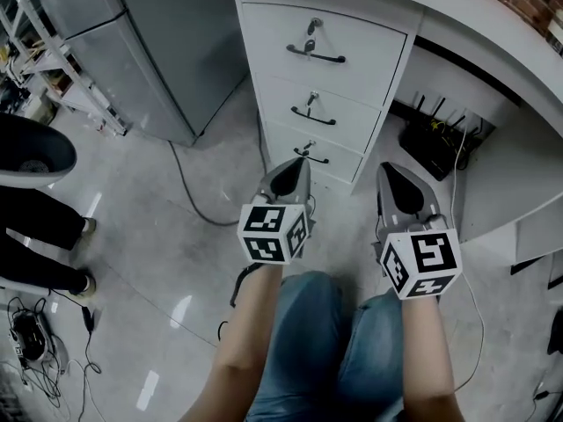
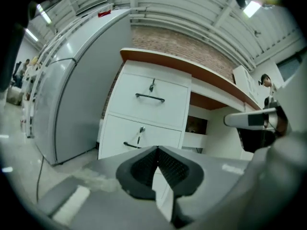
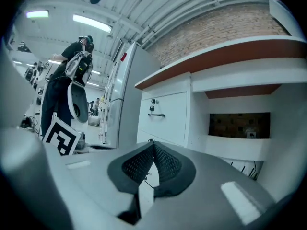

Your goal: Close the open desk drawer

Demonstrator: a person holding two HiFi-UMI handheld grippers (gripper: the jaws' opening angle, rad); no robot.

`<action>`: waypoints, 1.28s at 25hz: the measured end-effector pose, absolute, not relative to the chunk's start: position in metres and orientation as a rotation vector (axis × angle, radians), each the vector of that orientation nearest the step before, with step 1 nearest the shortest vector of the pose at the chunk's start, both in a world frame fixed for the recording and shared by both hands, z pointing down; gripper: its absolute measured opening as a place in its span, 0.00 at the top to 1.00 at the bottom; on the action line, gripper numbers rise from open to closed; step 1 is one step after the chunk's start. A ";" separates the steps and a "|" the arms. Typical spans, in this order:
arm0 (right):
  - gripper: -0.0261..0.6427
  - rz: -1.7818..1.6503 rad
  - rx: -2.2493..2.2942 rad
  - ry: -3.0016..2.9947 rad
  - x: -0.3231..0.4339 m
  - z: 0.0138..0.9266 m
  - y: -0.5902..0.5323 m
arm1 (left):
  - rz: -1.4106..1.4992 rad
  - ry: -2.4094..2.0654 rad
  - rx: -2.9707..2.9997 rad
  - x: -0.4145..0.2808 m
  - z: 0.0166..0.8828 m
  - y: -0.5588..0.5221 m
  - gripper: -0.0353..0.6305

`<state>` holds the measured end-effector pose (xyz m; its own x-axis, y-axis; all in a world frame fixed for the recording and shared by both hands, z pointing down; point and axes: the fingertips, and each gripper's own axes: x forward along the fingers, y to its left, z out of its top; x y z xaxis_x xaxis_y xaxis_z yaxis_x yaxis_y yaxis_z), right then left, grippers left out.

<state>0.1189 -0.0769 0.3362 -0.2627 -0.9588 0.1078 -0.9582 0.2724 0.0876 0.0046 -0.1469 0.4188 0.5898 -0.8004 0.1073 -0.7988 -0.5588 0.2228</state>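
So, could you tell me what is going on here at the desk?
A person faces the white drawer unit under the desk, with a claw in each hand. The left claw and the right claw are both shut and hold nothing, side by side in front of the bottom drawer. All three drawer fronts look flush, so the drawer appears to be closed already.
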 end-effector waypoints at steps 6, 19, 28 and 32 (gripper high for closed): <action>0.96 -0.198 1.824 -2.475 0.102 0.294 -0.059 | 0.010 -1.384 2.795 0.006 0.356 -0.123 0.95; 0.96 -0.483 1.919 -2.427 0.093 0.285 -0.036 | -0.138 -1.587 2.971 -0.017 0.299 -0.074 0.95; 0.96 -0.523 1.875 -2.440 0.088 0.276 -0.026 | -0.163 -1.588 2.980 -0.013 0.289 -0.068 0.95; 0.96 -0.475 1.922 -2.433 0.095 0.285 -0.026 | -0.139 -1.579 2.952 -0.011 0.297 -0.070 0.95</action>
<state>0.0948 -0.0261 0.2851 -0.2492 -0.9513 -0.1817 -0.9498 0.2034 0.2376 -0.0106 -0.0697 0.2968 0.5575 -0.8126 -0.1700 -0.8298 -0.5391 -0.1443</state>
